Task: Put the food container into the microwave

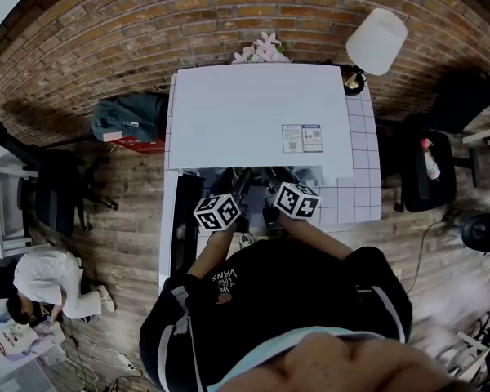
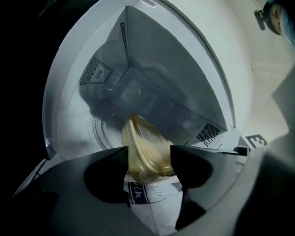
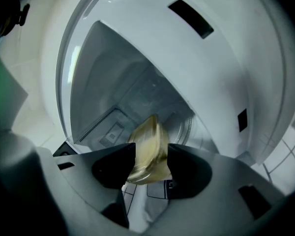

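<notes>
The food container, a clear tub with pale yellow food inside, hangs at the mouth of the microwave, just in front of its open cavity and above the cavity floor, not yet set down. It is carried between both tools. The left gripper has its jaws closed narrow on one side of the tub, and the right gripper is clamped likewise on the opposite side. The microwave stands on the desk with its door swung open at its left. The tub looks like thin, smooth plastic, so it is probably light and somewhat flexible, and its walls would bow under a hard squeeze and slide under a weak one. The filling may shift if it tips. The safest hold seems to be the present one: two opposed grips near the stiffer rim, with even pressure and the tub kept level. Whether it has a lid cannot be made out.
</notes>
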